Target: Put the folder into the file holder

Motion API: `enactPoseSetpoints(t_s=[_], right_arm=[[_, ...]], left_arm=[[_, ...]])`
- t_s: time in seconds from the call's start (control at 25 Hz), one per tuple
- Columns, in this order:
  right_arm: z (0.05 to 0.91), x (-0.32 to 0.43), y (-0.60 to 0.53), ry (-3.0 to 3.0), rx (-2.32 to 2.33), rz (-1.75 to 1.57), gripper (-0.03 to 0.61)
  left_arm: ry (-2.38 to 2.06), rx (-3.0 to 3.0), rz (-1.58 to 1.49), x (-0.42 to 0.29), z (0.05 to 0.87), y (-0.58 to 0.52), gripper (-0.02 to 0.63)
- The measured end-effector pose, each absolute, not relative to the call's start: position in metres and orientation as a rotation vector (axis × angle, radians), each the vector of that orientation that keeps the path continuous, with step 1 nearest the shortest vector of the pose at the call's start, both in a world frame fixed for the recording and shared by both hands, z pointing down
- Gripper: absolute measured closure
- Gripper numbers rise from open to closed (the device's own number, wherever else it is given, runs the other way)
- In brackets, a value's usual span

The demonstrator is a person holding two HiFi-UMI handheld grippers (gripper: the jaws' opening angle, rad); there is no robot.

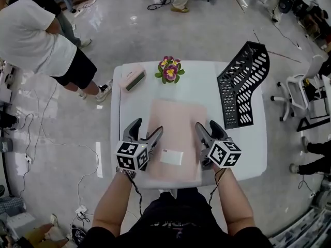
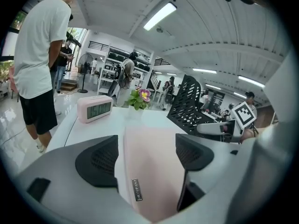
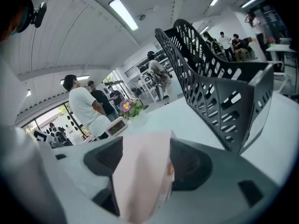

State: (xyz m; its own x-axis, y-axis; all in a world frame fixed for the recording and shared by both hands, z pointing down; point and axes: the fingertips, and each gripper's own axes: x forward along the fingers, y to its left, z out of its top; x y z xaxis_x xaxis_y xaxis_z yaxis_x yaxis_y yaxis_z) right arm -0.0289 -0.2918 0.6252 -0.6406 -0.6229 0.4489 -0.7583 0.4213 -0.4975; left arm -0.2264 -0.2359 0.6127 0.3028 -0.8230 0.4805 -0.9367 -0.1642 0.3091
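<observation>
A flat pink folder (image 1: pixel 178 128) with a white label lies on the white table (image 1: pixel 204 84), near its front edge. My left gripper (image 1: pixel 148 126) straddles the folder's left edge. Its jaws stand wide apart, and pink fills the gap in the left gripper view (image 2: pixel 147 139). My right gripper (image 1: pixel 206 124) straddles the right edge in the same way, also open, with the folder (image 3: pixel 145 171) between its jaws. The black mesh file holder (image 1: pixel 243 81) lies on the table's right rear and looms close in the right gripper view (image 3: pixel 210 92).
A pink digital clock (image 1: pixel 133 78) and a small flower pot (image 1: pixel 169 70) stand at the table's back. A person in a white shirt (image 1: pixel 36 40) stands left of the table. An office chair (image 1: pixel 300 92) is on the right, and cables run across the floor.
</observation>
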Motion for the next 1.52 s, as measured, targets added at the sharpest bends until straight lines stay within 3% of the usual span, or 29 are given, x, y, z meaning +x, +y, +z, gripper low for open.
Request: enactPoseSetpoints(t_s=[1.52], right_arm=[[0.689, -0.047, -0.328, -2.257, 1.138, 1.145, 0.281]], left_arm=[[-1.328, 1.877, 0.394, -0.215, 0.689, -0.281, 0.256]])
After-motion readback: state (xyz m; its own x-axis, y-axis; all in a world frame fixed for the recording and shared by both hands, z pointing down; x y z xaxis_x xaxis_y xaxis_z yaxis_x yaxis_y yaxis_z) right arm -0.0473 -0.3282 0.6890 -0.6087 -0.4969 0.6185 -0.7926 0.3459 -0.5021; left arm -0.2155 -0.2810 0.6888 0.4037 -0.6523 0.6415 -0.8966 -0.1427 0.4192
